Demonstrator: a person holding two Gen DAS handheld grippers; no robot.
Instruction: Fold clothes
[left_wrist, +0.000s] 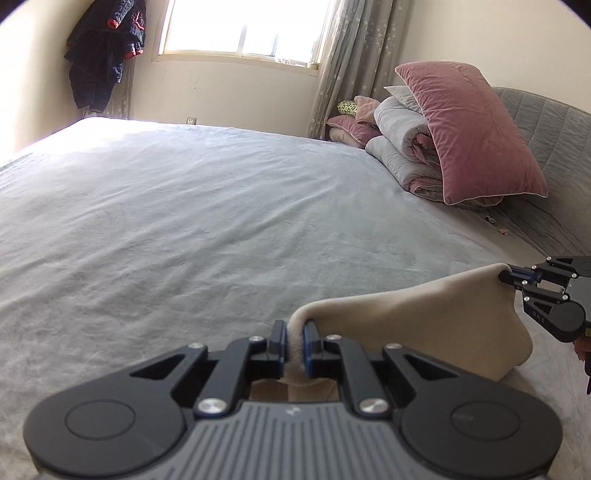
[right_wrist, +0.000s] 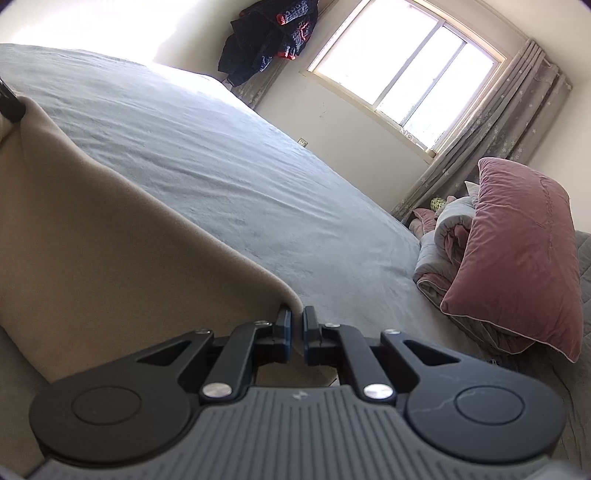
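Our left claw (left_wrist: 294, 338) and right claw (right_wrist: 297, 326) each clench the beige garment (left_wrist: 443, 317); only the left view shows both grips.

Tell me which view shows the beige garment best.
Left wrist view: the beige garment shows its lifted edge stretched between the left hand-held gripper and right hand-held gripper. Right wrist view shows only a close, cropped expanse.

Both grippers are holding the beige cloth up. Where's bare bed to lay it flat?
The grey bed sheet lies bare ahead of the beige cloth, out to the window wall and left edge. It is crowded at the right by the headboard: a pink pillow leans on a rolled quilt.
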